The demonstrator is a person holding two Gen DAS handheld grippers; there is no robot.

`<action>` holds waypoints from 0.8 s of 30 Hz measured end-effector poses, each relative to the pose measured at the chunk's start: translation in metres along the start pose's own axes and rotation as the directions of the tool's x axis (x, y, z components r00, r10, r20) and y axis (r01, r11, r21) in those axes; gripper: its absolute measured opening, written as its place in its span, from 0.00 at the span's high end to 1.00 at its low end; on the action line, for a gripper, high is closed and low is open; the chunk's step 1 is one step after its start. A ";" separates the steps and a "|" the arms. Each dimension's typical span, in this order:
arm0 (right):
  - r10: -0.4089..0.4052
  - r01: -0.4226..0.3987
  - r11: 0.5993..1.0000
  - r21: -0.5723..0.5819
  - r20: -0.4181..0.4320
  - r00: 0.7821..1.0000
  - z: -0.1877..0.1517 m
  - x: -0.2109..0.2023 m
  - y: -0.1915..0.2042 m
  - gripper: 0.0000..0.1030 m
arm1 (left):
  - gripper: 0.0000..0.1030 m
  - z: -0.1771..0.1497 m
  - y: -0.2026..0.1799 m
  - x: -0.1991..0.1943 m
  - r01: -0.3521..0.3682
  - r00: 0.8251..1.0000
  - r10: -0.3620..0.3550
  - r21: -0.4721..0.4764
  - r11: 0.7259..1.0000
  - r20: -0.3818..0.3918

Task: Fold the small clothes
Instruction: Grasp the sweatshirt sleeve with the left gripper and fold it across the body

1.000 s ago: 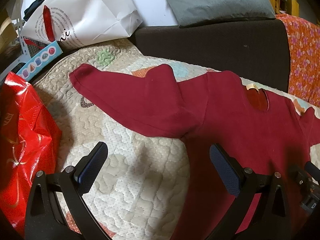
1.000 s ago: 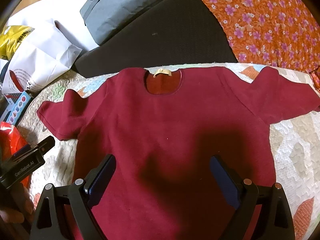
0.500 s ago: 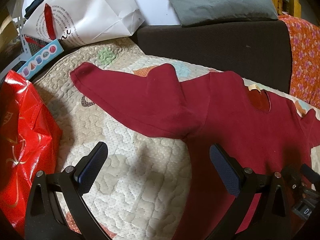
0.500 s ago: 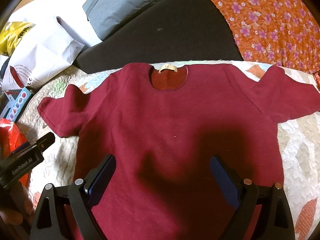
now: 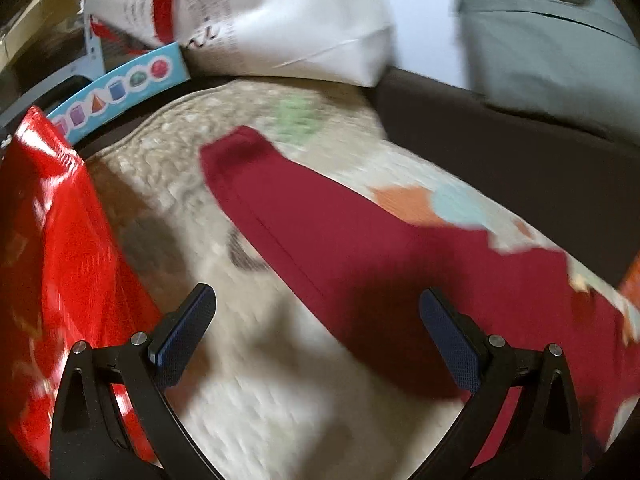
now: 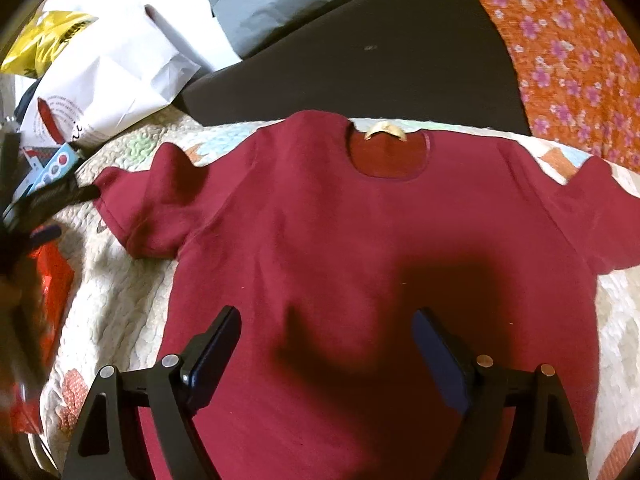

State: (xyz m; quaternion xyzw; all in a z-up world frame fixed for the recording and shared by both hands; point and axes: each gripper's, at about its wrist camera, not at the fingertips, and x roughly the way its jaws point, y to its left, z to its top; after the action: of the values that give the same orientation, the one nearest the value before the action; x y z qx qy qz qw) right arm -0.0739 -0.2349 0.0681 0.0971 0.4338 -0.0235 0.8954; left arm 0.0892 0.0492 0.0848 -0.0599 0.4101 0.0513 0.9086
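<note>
A: Where is the dark red knitted short-sleeved top [image 6: 360, 248] laid?

B: It is spread flat, neckline at twelve o'clock, on a cream quilted bed cover [image 6: 120, 304], not yet folded. A white paper bag [image 5: 280, 20] and a shiny red bag [image 5: 52, 264] are seen at ten and nine o'clock.

A: How will it handle?

B: Soft, light and limp, it is judged; it is best taken at a sleeve hem [image 5: 240, 160] or a shoulder seam.

A: And the tongs?

B: The left tongs [image 5: 316, 344] are held wide and empty, angled down beside the sleeve. The right tongs [image 6: 328, 356] are angled down over the chest; their jaws have just been closing slightly, with nothing pinched.
</note>
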 end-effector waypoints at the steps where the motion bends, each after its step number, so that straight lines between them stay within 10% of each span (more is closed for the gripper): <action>1: 0.005 -0.005 1.000 -0.008 -0.004 1.000 0.000 0.002 0.002 0.16 | 0.01 0.010 0.005 0.011 -0.035 0.999 0.035 -0.006 0.999 -0.011; 11: 0.034 -0.034 0.999 0.000 -0.047 0.998 0.002 0.019 0.004 0.16 | 0.07 0.058 0.043 0.094 -0.060 0.996 0.050 -0.142 0.988 -0.071; 17: 0.049 -0.051 0.998 -0.022 -0.069 0.996 -0.001 0.025 0.007 0.16 | 0.35 0.064 0.055 0.119 -0.009 0.997 -0.011 -0.255 0.967 -0.075; 19: 0.055 -0.056 0.998 -0.004 -0.070 0.996 -0.001 0.024 0.003 0.16 | 0.55 0.066 0.062 0.119 -0.026 0.998 0.009 -0.290 0.957 -0.059; 20: 0.055 -0.054 0.998 0.009 -0.068 0.996 0.000 0.023 0.000 0.16 | 0.86 0.067 0.067 0.119 -0.019 0.999 0.005 -0.309 0.951 -0.048; 21: 0.053 -0.052 0.998 0.017 -0.066 0.996 0.000 0.023 -0.002 0.16 | 0.95 0.067 0.078 0.118 0.042 0.998 -0.059 -0.357 0.933 -0.037; 24: 0.053 -0.050 0.998 0.037 -0.057 0.997 0.001 0.018 -0.007 0.16 | 0.97 0.066 0.091 0.108 0.146 0.986 -0.166 -0.428 0.892 -0.008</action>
State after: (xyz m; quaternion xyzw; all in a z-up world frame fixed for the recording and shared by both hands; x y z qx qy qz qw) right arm -0.0628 -0.2416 0.0531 0.1249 0.4563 -0.0054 0.8810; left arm 0.1968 0.1541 0.0409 -0.2905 0.4026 0.0651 0.8656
